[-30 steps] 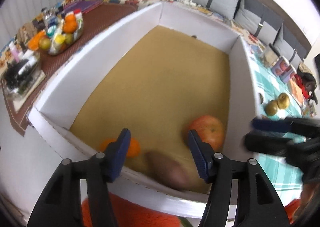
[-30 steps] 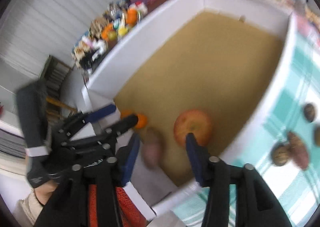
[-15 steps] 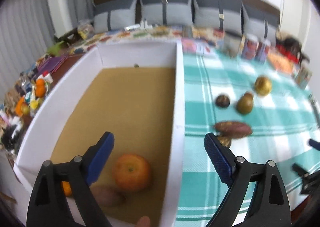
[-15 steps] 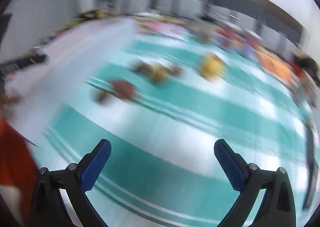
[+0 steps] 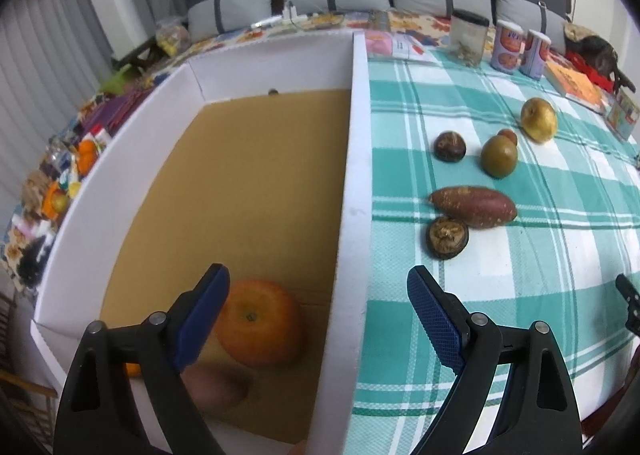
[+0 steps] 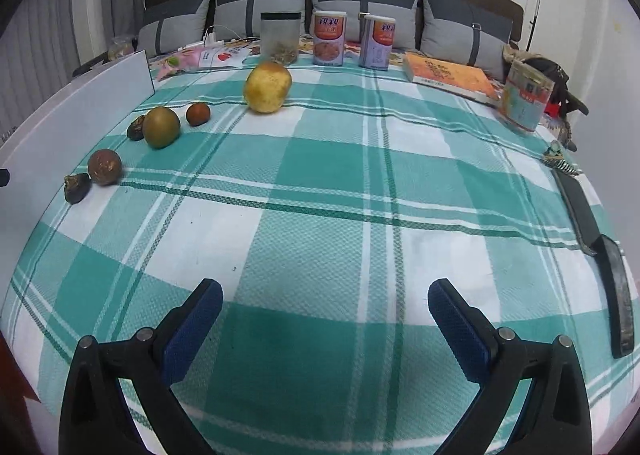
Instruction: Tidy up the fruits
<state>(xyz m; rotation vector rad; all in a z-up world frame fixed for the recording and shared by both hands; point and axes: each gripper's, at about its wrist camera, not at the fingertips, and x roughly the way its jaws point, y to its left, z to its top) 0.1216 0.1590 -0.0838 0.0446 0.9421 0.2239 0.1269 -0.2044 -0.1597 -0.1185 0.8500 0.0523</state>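
Fruit: big round orange sits in box just ahead of left gripper, w/ brown sweet potato ahead-right on cloth. Both grippers wide open, empty; right gripper over bare cloth.

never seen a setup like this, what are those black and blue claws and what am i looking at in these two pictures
Each claw is a hand-held gripper with a camera mounted on it, looking along its two fingers; a person carries one in each hand. One picture is from the left gripper, the other from the right gripper. Both are open and hold nothing. The white box already holds an orange and other produce. On the checked cloth lie a pear, a sweet potato and some smaller fruits.
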